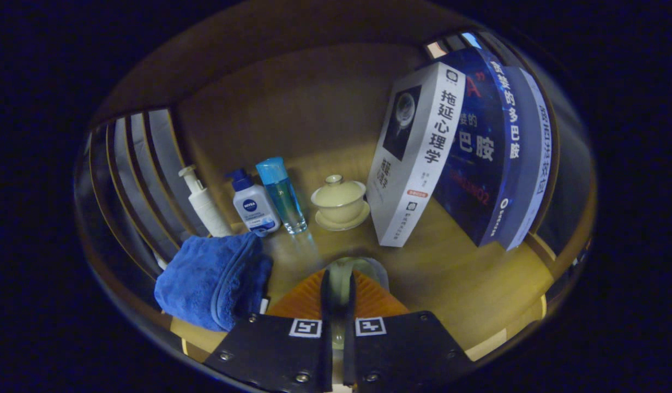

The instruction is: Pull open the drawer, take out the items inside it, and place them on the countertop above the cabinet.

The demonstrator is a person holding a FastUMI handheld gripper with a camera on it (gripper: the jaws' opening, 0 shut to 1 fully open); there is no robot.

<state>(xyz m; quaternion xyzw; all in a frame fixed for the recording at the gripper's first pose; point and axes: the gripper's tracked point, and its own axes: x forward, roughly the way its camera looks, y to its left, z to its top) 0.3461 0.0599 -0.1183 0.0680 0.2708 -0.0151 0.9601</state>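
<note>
Gripper view, dim warm light. The tool (337, 284) sits low over a wooden desk (467, 278), its two fingers (325, 289) drawn close together with a narrow slot between them. In that slot stands a thin pale, translucent object (340, 273), rounded at its top edge; both fingers appear to press on it, so the tool reads as clenched on this piece. What the piece is cannot be told.

Just left of the tool lies a folded blue towel (213, 281), its bulk close beside the left finger. Beyond the towel, further ahead and left, stands a white pump bottle (205, 204), tilted in the fisheye. Next to it is a small white bottle with a blue cap (252, 204), and touching or nearly touching that, a clear blue bottle (281, 194) with a light blue cap.

Straight ahead of the fingers, well apart from them, a pale lidded cup (339, 199) rests on its saucer (342, 222).

Ahead and right stand upright books: a white book (415, 158) nearest the cup, leaning, then a dark blue book (480, 153) behind it, and a paler blue spine (532, 158) beyond that.

A wooden back panel (292, 103) rises behind everything. Slatted sides (145, 164) show far left.
</note>
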